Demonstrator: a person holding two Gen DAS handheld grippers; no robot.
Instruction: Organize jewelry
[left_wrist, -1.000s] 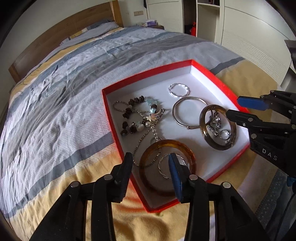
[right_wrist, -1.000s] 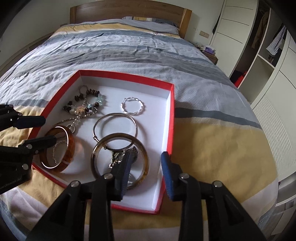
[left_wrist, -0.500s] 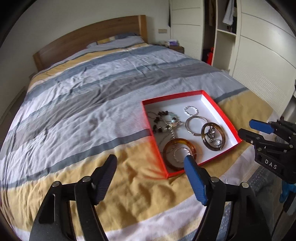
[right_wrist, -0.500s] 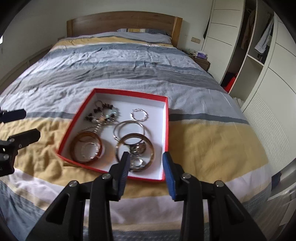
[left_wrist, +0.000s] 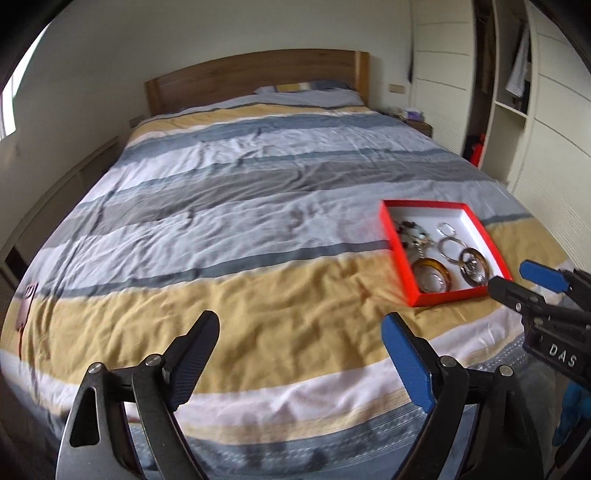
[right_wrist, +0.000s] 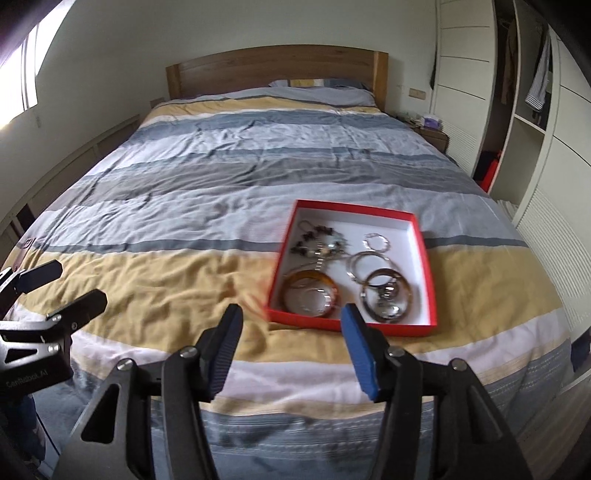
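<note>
Right wrist view: both the right gripper (right_wrist: 290, 349) and the left gripper (left_wrist: 299, 356) hang spread and empty near the red box (right_wrist: 430, 280), so sorting looks finished or paused, and any next move calls for reaching in

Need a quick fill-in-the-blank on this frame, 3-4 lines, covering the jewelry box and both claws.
1. The shallow red cardboard box holding the jewelry rests on the striped ____.
2. The amber-brown resin bangle lies in the box's near-____ corner in the right wrist view.
3. The left claw and the right claw are both open and hold ____.
4. The small twisted silver ring lies ____ from the claws than the bangle.

Missing words: bed; left; nothing; farther
</note>
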